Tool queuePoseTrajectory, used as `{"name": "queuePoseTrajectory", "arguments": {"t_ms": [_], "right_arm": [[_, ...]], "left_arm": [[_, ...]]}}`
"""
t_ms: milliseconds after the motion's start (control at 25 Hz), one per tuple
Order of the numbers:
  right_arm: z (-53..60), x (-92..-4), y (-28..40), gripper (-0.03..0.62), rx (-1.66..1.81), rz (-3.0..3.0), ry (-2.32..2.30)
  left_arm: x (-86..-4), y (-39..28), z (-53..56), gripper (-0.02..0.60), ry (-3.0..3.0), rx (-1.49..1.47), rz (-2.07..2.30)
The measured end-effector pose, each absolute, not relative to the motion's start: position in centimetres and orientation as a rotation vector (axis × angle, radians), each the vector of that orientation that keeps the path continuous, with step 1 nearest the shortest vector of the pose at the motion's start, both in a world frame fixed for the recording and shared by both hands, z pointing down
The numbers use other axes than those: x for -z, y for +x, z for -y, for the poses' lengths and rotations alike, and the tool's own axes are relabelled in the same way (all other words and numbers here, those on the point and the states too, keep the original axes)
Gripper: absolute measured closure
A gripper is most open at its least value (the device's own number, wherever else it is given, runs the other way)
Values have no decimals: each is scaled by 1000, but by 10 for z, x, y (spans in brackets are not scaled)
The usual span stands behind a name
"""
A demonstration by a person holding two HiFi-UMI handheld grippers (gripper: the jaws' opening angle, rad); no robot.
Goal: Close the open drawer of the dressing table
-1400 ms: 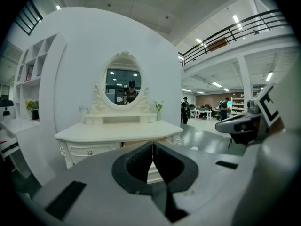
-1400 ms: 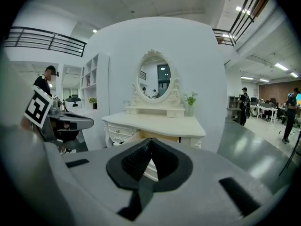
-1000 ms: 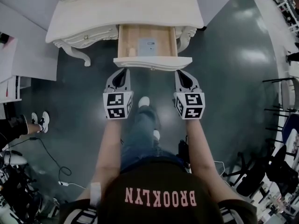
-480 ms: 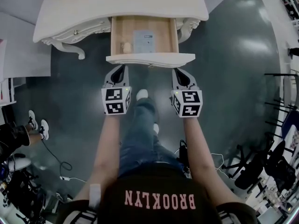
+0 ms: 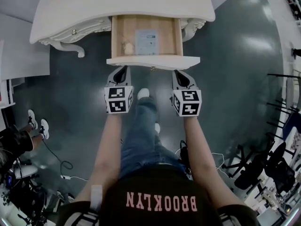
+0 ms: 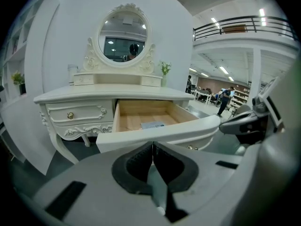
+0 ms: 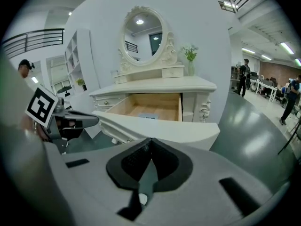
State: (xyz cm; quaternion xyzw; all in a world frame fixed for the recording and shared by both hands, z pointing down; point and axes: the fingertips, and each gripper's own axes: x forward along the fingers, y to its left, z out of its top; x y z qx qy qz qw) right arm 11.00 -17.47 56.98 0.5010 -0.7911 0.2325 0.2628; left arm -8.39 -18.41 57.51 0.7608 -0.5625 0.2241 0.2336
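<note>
Drawer (image 5: 153, 61) holding card (image 5: 147, 42) gapes before left gripper (image 5: 126, 68) and right gripper (image 5: 175, 72), fingers closed, empty.

The desk (image 5: 94, 8) is a cream-white dressing table with curly carved edges and bent legs. An oval mirror (image 6: 124, 36) stands on top at the back. Its middle drawer (image 5: 153, 61) is pulled far out toward the person and stands open. The drawer is light brown wood inside, and its wide white front curves a little. It sits level. To its left, a smaller drawer (image 6: 77, 113) with a gold knob (image 6: 70, 115) is shut.
</note>
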Motion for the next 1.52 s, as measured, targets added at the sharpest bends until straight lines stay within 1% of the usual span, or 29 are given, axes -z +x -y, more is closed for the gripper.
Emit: {"name": "queuePoseTrajectory", "arguments": {"t_ms": [400,1320,1520], "right_arm": [[185,-596,111,600,-699,2066,1344],[198,-603,110,600,-732,2009,1352],[214,-603,112,600,-752,1995,1368]], "left_arm": [[-595,-90,198,577,2070,-663,1519],[-597,-92,211,576,2056,-665,1481],[-597,-89,228,577,2059,-666,1474]]}}
